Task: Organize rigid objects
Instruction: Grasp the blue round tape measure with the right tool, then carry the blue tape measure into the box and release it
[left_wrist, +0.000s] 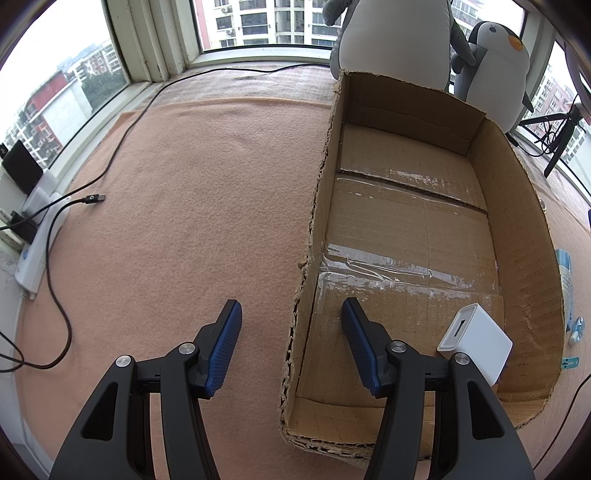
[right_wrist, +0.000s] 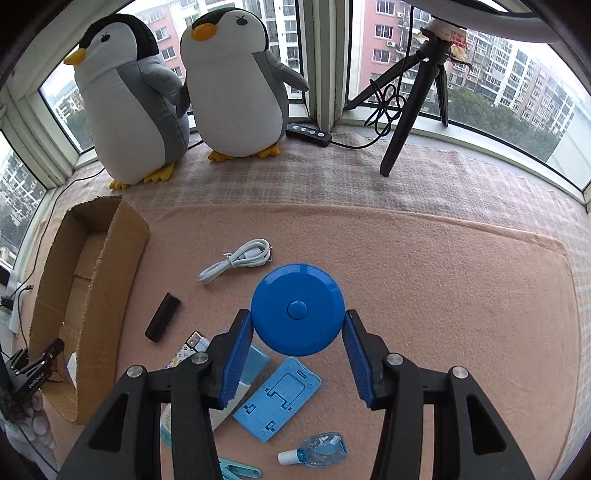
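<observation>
right tongs (right_wrist: 297, 345) – clamp blue disc (right_wrist: 297, 309) | left tongs (left_wrist: 291, 341) – gaping, empty

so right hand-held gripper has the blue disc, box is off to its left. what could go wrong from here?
1. The right hand-held gripper pinches the blue disc only at its rounded rim near the fingertips, so it may slip out.
2. The cardboard box has ragged, bowed walls; the disc could catch its rim.
3. The left hand-held gripper straddles the box wall near the white charger, so the two grippers may collide.
</observation>
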